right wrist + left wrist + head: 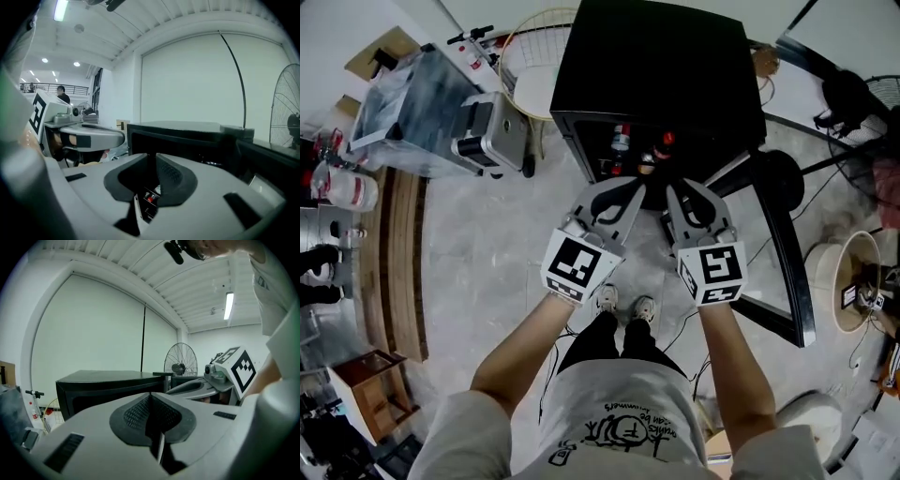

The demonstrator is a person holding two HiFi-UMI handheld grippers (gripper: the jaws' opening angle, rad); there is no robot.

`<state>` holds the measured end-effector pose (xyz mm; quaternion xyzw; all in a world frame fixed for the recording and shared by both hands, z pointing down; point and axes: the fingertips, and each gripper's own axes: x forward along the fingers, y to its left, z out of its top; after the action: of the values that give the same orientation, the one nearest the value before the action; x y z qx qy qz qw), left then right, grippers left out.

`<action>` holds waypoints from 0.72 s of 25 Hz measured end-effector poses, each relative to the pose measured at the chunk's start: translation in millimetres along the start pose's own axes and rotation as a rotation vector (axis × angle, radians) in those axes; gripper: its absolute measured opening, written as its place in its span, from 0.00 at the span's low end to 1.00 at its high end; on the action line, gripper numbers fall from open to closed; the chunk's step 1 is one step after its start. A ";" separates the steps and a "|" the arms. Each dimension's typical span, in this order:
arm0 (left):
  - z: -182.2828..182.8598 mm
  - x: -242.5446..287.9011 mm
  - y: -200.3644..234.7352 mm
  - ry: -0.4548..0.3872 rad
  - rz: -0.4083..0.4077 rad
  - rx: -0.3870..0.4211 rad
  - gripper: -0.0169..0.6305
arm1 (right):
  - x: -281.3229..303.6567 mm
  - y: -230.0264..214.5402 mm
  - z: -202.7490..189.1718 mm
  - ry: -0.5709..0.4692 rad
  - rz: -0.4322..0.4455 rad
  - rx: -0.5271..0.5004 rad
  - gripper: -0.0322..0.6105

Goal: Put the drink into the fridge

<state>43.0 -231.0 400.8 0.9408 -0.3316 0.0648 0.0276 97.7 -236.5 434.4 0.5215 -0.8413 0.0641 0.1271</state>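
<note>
Small drink bottles [621, 141] sat inside the boxy black fridge [656, 56]. In front of it, left gripper [150, 397] fingers together, right gripper [153, 158] fingers a sliver apart, both empty. Placement looked done. Next: swing black-framed door [783, 253] shut.

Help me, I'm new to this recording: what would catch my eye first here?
A black fridge stands open at the head view's top centre, with drinks showing inside it. Right below it, the left gripper and the right gripper hover side by side, both empty, pointing at the opening.
</note>
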 end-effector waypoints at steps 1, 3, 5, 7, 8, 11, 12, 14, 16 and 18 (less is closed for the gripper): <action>4.3 -4.3 -4.0 -0.003 -0.003 0.002 0.06 | -4.8 2.5 4.6 -0.005 0.003 -0.001 0.15; 12.8 -13.3 -9.2 -0.014 -0.006 0.006 0.06 | -14.2 7.2 12.4 -0.013 0.007 0.000 0.14; 21.7 -22.0 -11.9 -0.023 -0.002 0.004 0.06 | -23.3 10.8 20.0 -0.022 0.007 -0.001 0.14; 31.8 -30.2 -14.5 -0.031 0.002 -0.004 0.06 | -32.8 14.1 27.9 -0.030 0.004 -0.001 0.13; 37.5 -34.2 -16.2 -0.038 0.001 -0.003 0.06 | -37.9 16.0 32.0 -0.035 0.003 -0.001 0.13; 56.5 -47.2 -22.2 -0.060 0.004 0.000 0.06 | -52.2 22.8 45.8 -0.052 0.007 -0.005 0.11; 63.0 -51.3 -24.3 -0.067 0.005 0.001 0.06 | -56.5 25.1 50.8 -0.057 0.010 -0.009 0.11; 74.7 -58.9 -29.2 -0.080 0.001 0.002 0.06 | -65.0 28.8 59.8 -0.065 0.014 -0.013 0.11; 82.3 -66.2 -34.2 -0.087 -0.006 0.000 0.06 | -73.0 31.7 66.5 -0.073 0.021 -0.023 0.10; 87.6 -72.6 -38.4 -0.089 -0.010 -0.002 0.06 | -81.2 33.0 72.6 -0.076 0.022 -0.028 0.09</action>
<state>20.1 -164.4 303.5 0.9443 -0.3280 0.0224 0.0141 91.9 -169.3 342.8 0.5124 -0.8520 0.0338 0.1017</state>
